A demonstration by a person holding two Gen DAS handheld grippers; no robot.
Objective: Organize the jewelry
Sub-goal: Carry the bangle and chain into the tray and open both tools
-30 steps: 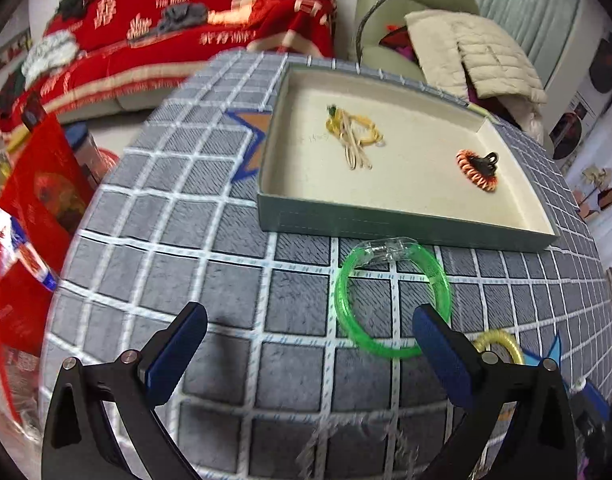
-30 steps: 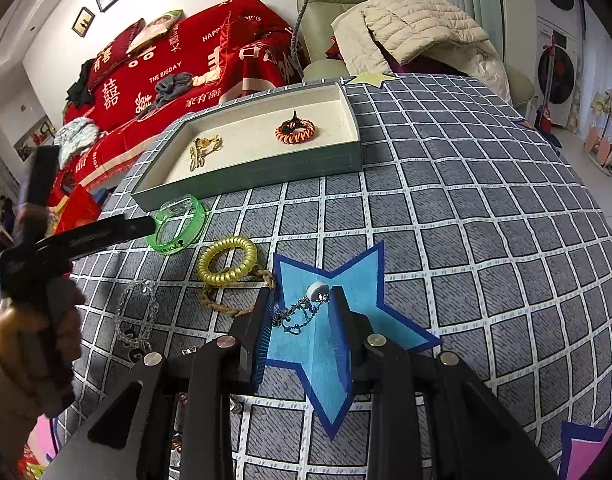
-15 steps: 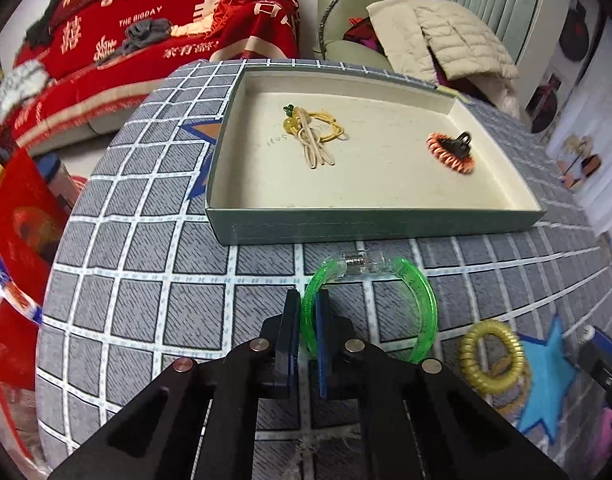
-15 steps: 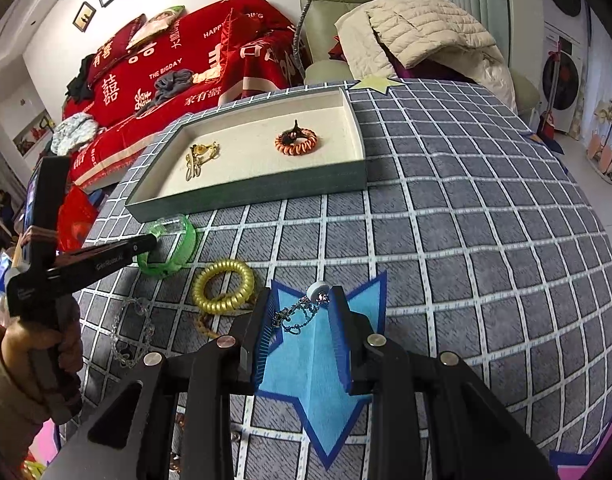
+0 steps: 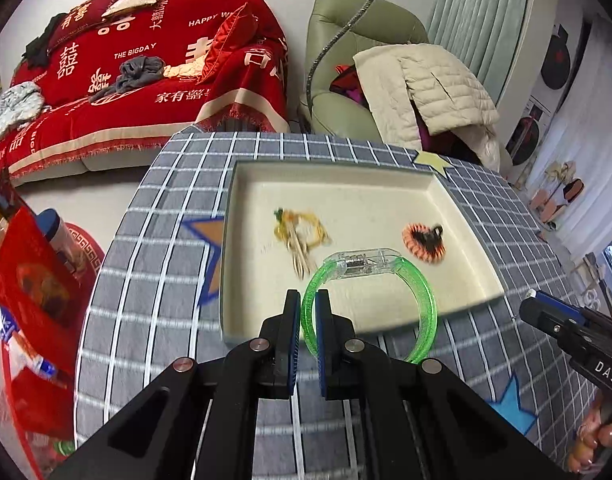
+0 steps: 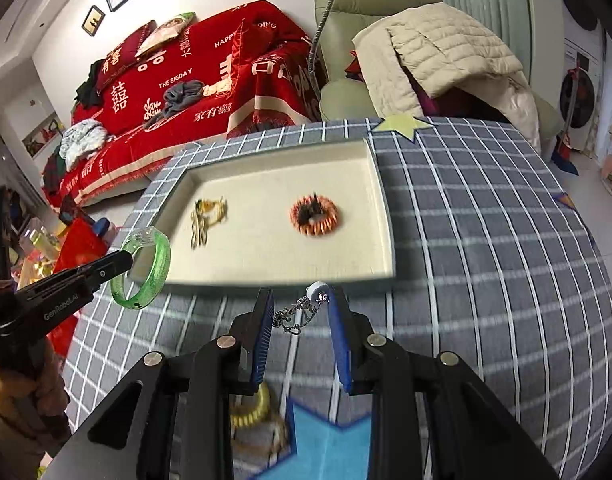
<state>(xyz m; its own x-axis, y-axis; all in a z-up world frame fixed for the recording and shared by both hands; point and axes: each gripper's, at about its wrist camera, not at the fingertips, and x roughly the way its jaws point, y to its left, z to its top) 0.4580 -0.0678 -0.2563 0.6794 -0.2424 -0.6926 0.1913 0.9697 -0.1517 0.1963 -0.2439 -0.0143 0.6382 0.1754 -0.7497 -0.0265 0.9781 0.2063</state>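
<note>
My left gripper (image 5: 308, 312) is shut on a green translucent bangle (image 5: 424, 300) and holds it in the air above the near edge of the green tray with a cream floor (image 5: 370, 200). In the right wrist view the bangle (image 6: 155, 264) hangs at the tray's near left corner. My right gripper (image 6: 299, 312) is shut on a silver chain with a white bead (image 6: 316, 292), lifted just before the tray's front wall (image 6: 289, 282). In the tray lie a yellow bracelet (image 5: 299, 236) and an orange and black one (image 5: 424, 242).
A yellow coil ring (image 6: 251, 410) and a blue star patch (image 6: 330, 448) lie on the grey checked cloth under my right gripper. Red bags (image 5: 29, 300) stand past the table's left edge. A sofa and armchair stand behind.
My left gripper has lifted the green bangle off the cloth and carried it over the tray's near edge. My right gripper has lifted the chain and moved it toward the tray.
</note>
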